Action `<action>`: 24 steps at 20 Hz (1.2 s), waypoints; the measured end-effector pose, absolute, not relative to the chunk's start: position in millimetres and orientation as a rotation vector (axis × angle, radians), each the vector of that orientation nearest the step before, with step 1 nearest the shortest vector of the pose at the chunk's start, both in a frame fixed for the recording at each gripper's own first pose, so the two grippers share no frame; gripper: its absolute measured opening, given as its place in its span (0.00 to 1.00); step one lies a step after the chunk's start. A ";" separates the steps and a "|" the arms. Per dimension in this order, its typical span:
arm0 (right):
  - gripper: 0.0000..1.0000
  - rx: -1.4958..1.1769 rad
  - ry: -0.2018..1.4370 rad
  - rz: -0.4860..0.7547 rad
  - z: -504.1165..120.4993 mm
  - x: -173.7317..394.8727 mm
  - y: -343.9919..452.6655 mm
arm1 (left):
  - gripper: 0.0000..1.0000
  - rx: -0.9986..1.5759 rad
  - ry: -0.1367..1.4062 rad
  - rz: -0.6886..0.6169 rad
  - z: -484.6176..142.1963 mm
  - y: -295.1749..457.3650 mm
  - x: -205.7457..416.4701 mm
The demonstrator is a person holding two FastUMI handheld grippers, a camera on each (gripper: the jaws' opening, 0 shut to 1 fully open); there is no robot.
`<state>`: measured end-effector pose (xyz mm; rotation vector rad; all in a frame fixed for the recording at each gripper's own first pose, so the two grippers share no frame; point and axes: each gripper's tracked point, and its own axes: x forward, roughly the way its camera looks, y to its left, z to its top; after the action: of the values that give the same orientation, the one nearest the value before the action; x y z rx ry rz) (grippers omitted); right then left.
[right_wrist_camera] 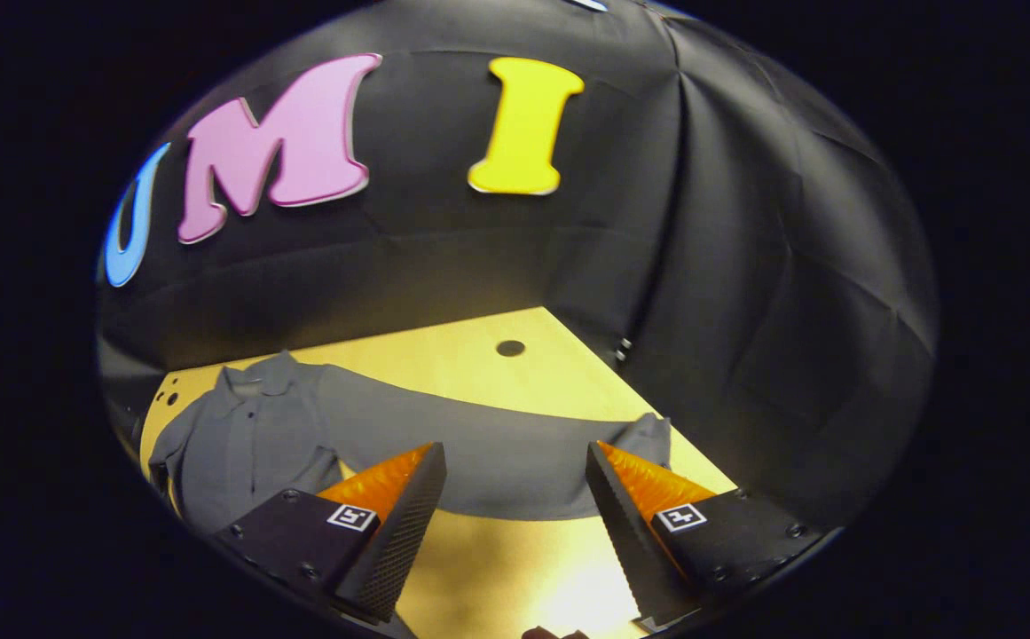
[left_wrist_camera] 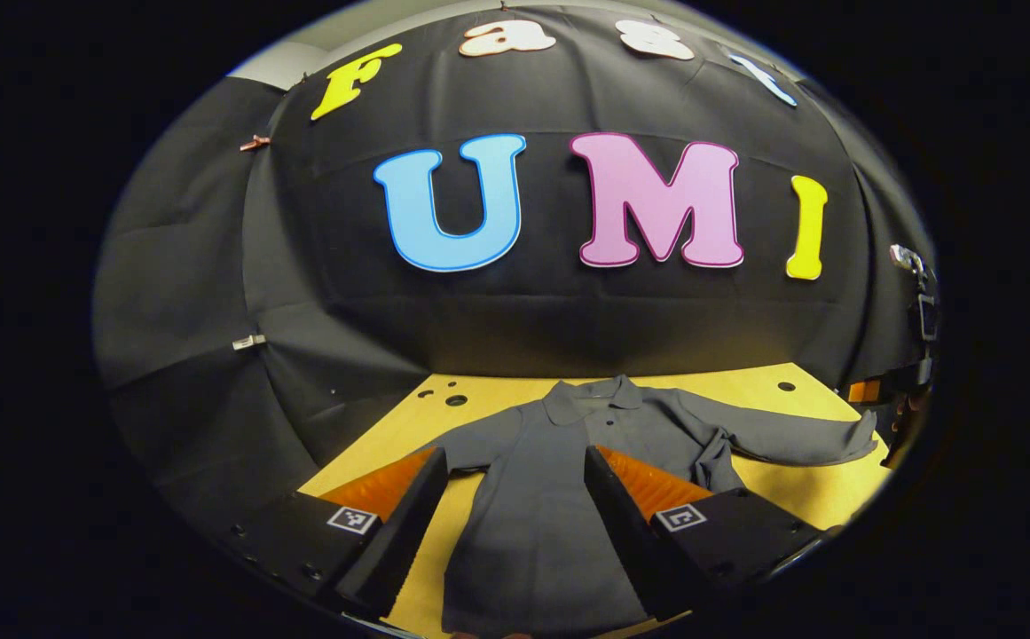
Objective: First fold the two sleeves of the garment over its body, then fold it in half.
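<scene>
While you hold the left gripper (left_wrist_camera: pixel 515 484) low over the near edge of the tabletop (left_wrist_camera: pixel 798 488), its jaws stand wide apart with nothing between them but the cloth lying farther off. Your dark grey garment (left_wrist_camera: pixel 532 497) lies flat on the yellow wood, filling the lower middle of the left gripper view, with its collar (left_wrist_camera: pixel 593 395) pointing toward the black wall at the back. One sleeve (left_wrist_camera: pixel 798 439) stretches out flat toward the right of the frame, its cuff reaching close to the tabletop's right edge. The other sleeve runs toward the lower left, and part of it is hidden behind your gripper's left finger.

In the right gripper view, your right gripper (right_wrist_camera: pixel 515 484) also hangs with its jaws spread wide and holds nothing. The outstretched sleeve (right_wrist_camera: pixel 497 461) crosses the middle of that frame from left to right, passing behind both fingers, and its cuff (right_wrist_camera: pixel 652 435) sits just above the right finger near the tabletop's far right edge. The garment's body (right_wrist_camera: pixel 239 444) lies at the lower left of that frame. Bare tabletop (right_wrist_camera: pixel 515 568) shows between the fingers at the bottom. A small dark hole (right_wrist_camera: pixel 510 348) marks the wood beyond the sleeve.
</scene>
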<state>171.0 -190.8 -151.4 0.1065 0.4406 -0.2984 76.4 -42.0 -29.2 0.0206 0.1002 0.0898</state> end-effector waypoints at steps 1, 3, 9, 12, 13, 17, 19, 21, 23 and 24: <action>0.98 0.121 0.456 -0.327 -156.9 174.5 -206.4 | 0.98 0.025 0.097 0.091 -26.4 -41.2 77.6; 0.98 0.149 0.492 -0.373 -170.9 178.8 -233.8 | 0.98 0.039 0.100 0.095 -26.0 -40.0 80.6; 0.99 0.286 0.597 -0.530 -226.2 196.0 -302.9 | 0.98 0.026 0.134 0.132 -37.0 -32.3 76.3; 0.99 0.235 0.646 -0.588 -250.6 207.9 -337.6 | 0.98 0.004 0.174 0.158 -47.8 -26.6 73.7; 0.99 0.243 0.659 -0.591 -257.5 214.6 -340.9 | 0.98 0.005 0.179 0.166 -50.1 -24.2 72.1; 1.00 0.256 0.697 -0.596 -275.0 227.6 -354.8 | 0.98 0.014 0.192 0.187 -52.3 -18.2 72.3; 0.99 0.269 0.734 -0.591 -288.3 233.1 -358.9 | 0.98 0.025 0.196 0.185 -51.8 -19.2 75.0; 1.00 0.286 0.787 -0.596 -307.2 234.9 -359.8 | 0.98 0.037 0.195 0.180 -49.9 -22.0 77.8; 1.00 0.319 0.817 -0.580 -316.8 236.0 -356.2 | 0.98 0.052 0.186 0.168 -45.1 -28.1 81.0; 0.99 0.342 0.820 -0.576 -319.3 235.4 -353.5 | 0.98 0.062 0.182 0.159 -43.0 -32.0 83.3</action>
<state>235.4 -353.5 -319.3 0.3420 0.8201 -0.5758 83.3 -32.0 -43.0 0.0621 0.1823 0.1589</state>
